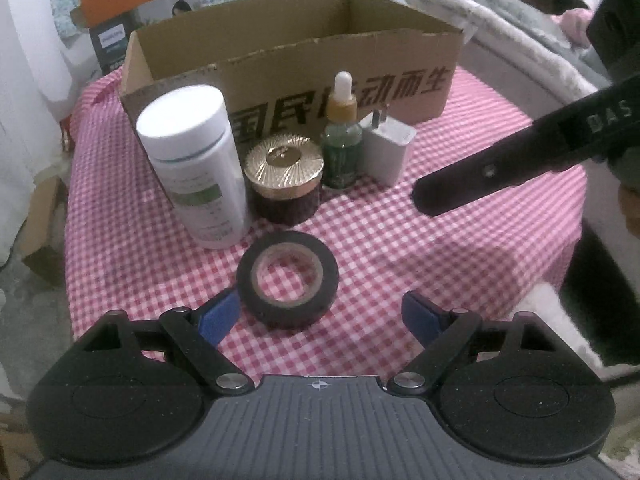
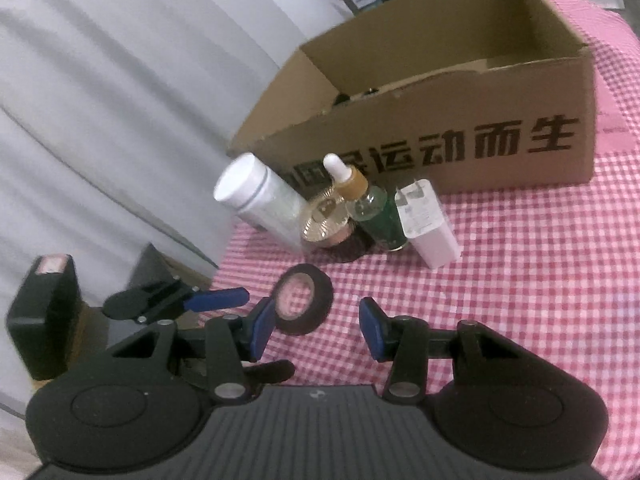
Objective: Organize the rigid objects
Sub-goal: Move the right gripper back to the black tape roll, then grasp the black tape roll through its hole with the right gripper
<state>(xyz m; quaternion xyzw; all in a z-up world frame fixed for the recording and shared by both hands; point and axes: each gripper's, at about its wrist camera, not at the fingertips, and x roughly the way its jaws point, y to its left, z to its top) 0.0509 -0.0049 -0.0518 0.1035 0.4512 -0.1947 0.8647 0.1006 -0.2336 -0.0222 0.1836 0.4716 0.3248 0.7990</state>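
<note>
Left hand-held gripper [image 1: 320,316], jaws wide and empty, hangs just short of the black tape roll [image 1: 288,279] lying flat on the checked worktop [image 1: 440,264], nearer it than the half-open, empty right hand-held gripper [image 2: 316,330]; cardboard box [image 1: 340,92] stands beyond.

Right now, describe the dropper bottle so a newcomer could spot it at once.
Find the cardboard box on the pink checked cloth. A row of four things stands along its printed front wall. The dropper bottle is third from the left in the left wrist view, between the gold-lidded jar and the white charger: the only green glass, with a white rubber bulb.
</note>
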